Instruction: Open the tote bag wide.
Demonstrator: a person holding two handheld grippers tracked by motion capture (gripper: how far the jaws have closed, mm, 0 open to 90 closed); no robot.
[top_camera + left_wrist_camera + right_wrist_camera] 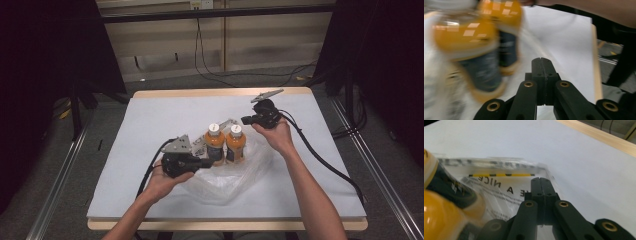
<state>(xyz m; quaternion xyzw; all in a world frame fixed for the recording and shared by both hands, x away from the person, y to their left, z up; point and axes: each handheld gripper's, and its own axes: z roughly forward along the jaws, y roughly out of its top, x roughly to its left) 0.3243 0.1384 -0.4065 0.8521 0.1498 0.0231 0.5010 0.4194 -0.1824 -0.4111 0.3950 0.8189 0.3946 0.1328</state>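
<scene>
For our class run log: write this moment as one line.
left hand-held gripper: shut, empty | right hand-held gripper: shut, empty | two orange bottles: upright, on clear plastic bag

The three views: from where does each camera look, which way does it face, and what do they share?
High view: above the person's side, facing forward and down on the table; forearms, hands, left gripper, right gripper.
Left gripper view: rides the left gripper, facing the bottles; jaws closed.
Right gripper view: rides the right gripper, facing the plastic bag.
All share the bottles.
</scene>
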